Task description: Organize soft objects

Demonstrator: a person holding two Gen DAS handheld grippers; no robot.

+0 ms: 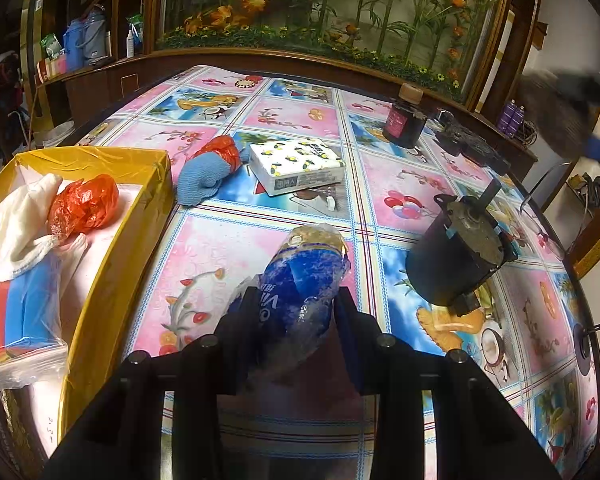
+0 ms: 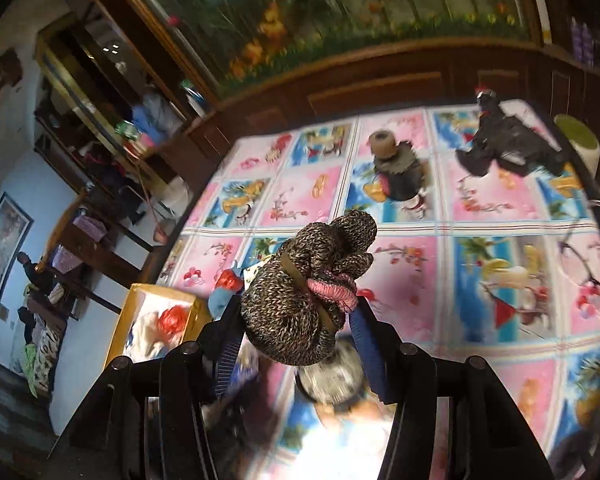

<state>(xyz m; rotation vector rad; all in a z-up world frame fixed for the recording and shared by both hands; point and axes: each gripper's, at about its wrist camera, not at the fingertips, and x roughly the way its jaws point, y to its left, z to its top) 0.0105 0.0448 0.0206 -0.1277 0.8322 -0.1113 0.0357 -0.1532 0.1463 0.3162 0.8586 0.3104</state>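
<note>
Right gripper (image 2: 296,320) fingers clamp the squashy knit bundle (image 2: 304,292) (light, banded), left gripper (image 1: 296,312) pinching the crinkly blue packet (image 1: 300,280) beside the yellow box (image 1: 112,240).

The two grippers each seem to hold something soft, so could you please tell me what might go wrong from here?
1. The left gripper pinches a crinkly blue packet near one end; most of it sticks out forward, so it may slip or sag.
2. The right gripper holds a knitted bundle, and that view is blurred, so a fast swing could shake it loose.
3. The yellow box already holds a white cloth and a red bag, so additions may spill over.
</note>
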